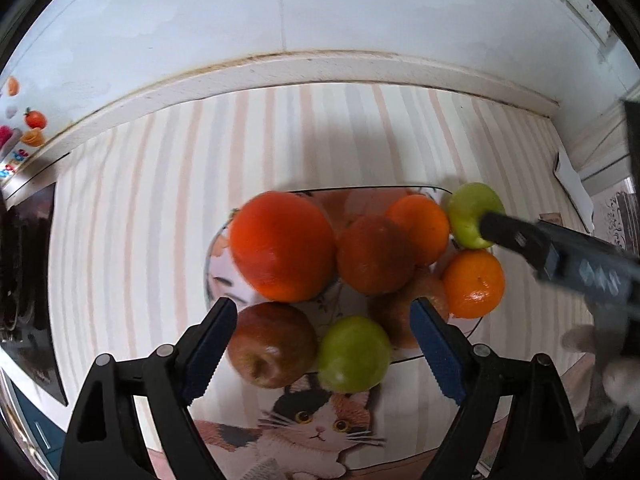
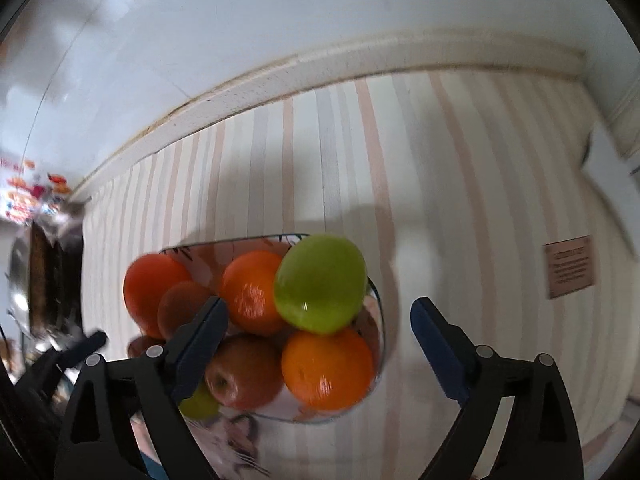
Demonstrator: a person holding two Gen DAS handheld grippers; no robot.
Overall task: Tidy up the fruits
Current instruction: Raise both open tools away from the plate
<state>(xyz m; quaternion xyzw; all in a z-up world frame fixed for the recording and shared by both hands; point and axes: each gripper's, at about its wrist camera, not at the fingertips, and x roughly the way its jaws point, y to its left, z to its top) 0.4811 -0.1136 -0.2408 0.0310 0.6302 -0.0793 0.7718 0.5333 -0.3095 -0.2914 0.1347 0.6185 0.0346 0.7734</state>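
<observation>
A glass plate (image 1: 216, 248) on the striped tablecloth holds several oranges, two red apples and green apples. In the left wrist view my left gripper (image 1: 324, 312) is open above the plate's near side, over a red apple (image 1: 270, 346) and a green apple (image 1: 354, 354). The right gripper's finger (image 1: 516, 236) reaches in from the right beside another green apple (image 1: 470, 214) at the plate's far right edge. In the right wrist view my right gripper (image 2: 316, 312) is open, with that green apple (image 2: 320, 282) just beyond the fingertips, above an orange (image 2: 328, 368).
A striped tablecloth with a cat picture (image 1: 316, 428) covers the table. A white wall ledge (image 1: 280, 68) runs along the far edge. A dark stove (image 1: 28, 280) lies to the left. A brown label (image 2: 570, 266) sits on the cloth at right.
</observation>
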